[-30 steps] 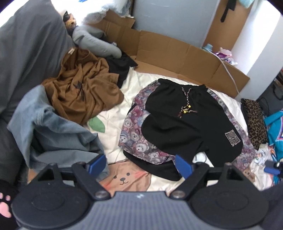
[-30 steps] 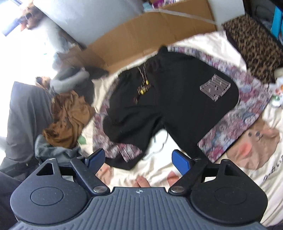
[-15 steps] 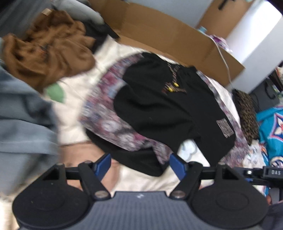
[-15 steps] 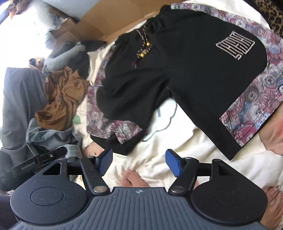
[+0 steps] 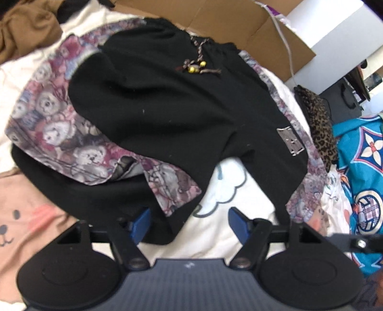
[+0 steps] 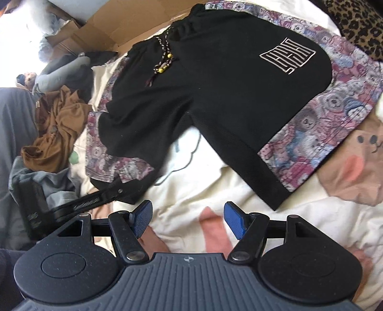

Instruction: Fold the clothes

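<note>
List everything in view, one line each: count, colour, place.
shorts: one, black with bear-print side panels, spread on the bedsheet
bedsheet: one, cream with cartoon prints, underneath
brown garment: one, crumpled, beyond the shorts' left leg
grey-blue garment: one, below the brown one
leopard-print fabric: one, right of the shorts
cardboard: brown, behind the shorts
left gripper: open, at the left leg hem
right gripper: open, over bare sheet

The shorts [image 6: 215,95] lie flat on the bed [image 6: 191,191], waistband toward the cardboard [image 6: 124,21] at the far edge. A heap of clothes [image 6: 55,134] lies to their left, a cushion [image 6: 359,24] to their right.
</note>
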